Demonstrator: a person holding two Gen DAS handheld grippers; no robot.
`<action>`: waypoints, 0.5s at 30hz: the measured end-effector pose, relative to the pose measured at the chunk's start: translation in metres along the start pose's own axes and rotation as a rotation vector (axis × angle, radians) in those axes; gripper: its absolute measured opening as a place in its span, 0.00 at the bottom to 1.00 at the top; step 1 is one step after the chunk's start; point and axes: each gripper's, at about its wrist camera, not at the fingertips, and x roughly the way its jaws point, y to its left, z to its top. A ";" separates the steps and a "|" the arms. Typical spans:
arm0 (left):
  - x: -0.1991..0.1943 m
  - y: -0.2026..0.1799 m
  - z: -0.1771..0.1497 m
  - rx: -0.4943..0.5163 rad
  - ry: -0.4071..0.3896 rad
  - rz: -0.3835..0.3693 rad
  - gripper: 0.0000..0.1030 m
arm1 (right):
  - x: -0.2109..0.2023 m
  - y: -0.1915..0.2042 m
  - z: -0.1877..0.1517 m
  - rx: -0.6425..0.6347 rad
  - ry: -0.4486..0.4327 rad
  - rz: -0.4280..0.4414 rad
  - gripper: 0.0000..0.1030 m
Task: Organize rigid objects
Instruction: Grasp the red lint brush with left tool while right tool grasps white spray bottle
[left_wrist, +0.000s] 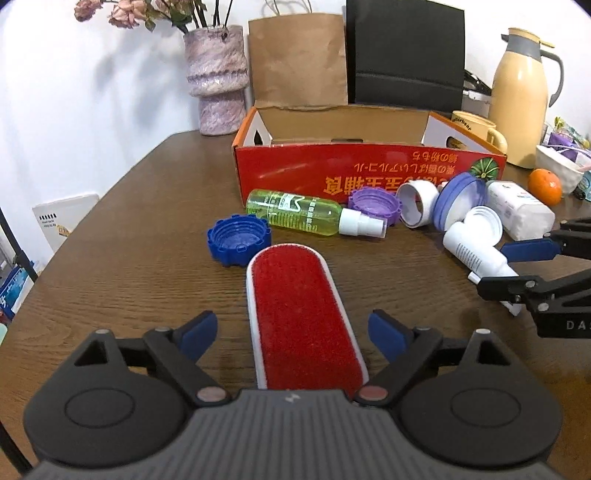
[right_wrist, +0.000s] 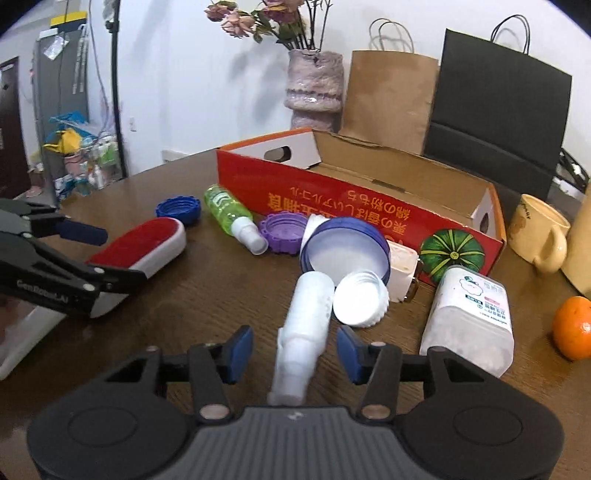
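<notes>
A red lint brush (left_wrist: 299, 317) with a white rim lies flat on the brown table, between the wide-apart blue pads of my left gripper (left_wrist: 291, 328), which is open and does not touch it. A white bottle (right_wrist: 306, 325) lies on its side between the pads of my right gripper (right_wrist: 294, 343), with a gap on each side, so that gripper is open too. Behind them stands the open red cardboard box (left_wrist: 369, 170). In front of the box lie a green spray bottle (left_wrist: 299, 212), a blue cap (left_wrist: 238, 240), a purple cap (left_wrist: 375, 203), a blue-rimmed lid (right_wrist: 345, 251) and a white cap (right_wrist: 360, 302).
A white rectangular container (right_wrist: 471, 321) and an orange (right_wrist: 572, 326) lie to the right. A cream mug (right_wrist: 539, 232), a beige thermos (left_wrist: 521, 96), a vase (left_wrist: 218, 77) and two paper bags (left_wrist: 299, 59) stand behind the box. The table's left edge (left_wrist: 55, 254) is near.
</notes>
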 end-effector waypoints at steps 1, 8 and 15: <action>0.001 0.001 0.001 -0.002 0.005 -0.001 0.88 | 0.001 0.001 0.001 0.014 0.001 -0.007 0.47; 0.013 0.009 0.003 -0.030 0.026 -0.030 0.63 | 0.008 -0.010 0.011 0.162 -0.026 -0.059 0.36; 0.003 0.007 0.001 -0.033 0.003 -0.041 0.59 | 0.010 -0.013 0.008 0.196 -0.025 -0.037 0.25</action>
